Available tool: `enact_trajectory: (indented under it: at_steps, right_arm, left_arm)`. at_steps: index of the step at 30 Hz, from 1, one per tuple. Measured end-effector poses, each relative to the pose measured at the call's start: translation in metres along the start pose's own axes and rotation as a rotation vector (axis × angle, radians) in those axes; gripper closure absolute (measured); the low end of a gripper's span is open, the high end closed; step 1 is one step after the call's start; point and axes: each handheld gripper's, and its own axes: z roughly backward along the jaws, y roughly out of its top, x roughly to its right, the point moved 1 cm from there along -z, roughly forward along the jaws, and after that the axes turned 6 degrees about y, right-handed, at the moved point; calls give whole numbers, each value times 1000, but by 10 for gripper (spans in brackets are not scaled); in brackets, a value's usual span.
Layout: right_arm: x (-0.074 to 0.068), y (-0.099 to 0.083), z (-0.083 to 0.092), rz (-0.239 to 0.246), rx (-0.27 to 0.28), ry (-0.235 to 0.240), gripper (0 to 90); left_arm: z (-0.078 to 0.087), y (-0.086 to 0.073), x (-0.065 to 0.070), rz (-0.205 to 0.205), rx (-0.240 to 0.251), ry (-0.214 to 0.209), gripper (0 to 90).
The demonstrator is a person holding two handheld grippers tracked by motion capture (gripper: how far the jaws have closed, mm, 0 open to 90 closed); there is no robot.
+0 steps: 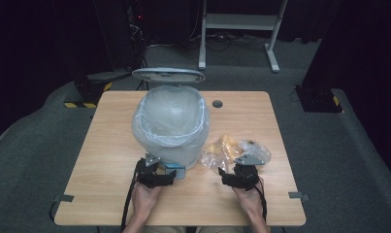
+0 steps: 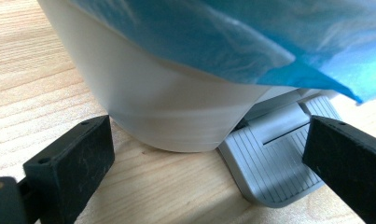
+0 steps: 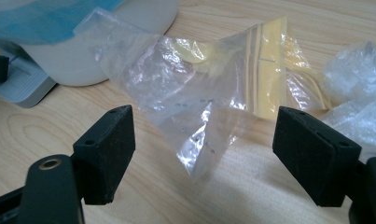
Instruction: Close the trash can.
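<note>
We see a wooden table (image 1: 110, 184) bearing a white pedal bin (image 1: 171, 127) lined with a pale bag, its lid raised. Just right of the bin lies a heap of clear and yellow plastic bags (image 1: 234, 149). Our left gripper (image 1: 160, 175) sits at the bin's foot, jaws spread wide either side of the grey pedal (image 2: 274, 158), pressing nothing. Our right gripper (image 1: 237, 175) stands just short of the bags, jaws wide, a clear bag's corner (image 3: 199, 154) between them, untouched.
</note>
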Motion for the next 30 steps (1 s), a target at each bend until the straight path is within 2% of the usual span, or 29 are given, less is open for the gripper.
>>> enact_trajectory:
  at_steps: [7,14,18,22,30]
  right_arm:
    - [6,10,-8,-22,-7,-19,200]
    - [9,19,-18,-17,-32,-7,186]
    - [12,26,-25,-23,-41,-17,186]
    - [18,33,-36,-51,-49,-31,176]
    - [25,36,-56,-64,-99,-58,150]
  left_arm:
    - [0,0,0,-1,-1,0,22]
    - [0,0,0,0,0,0,22]
    - [0,0,0,-1,-1,0,22]
    - [0,0,0,-1,-1,0,22]
    - [0,0,0,-1,-1,0,22]
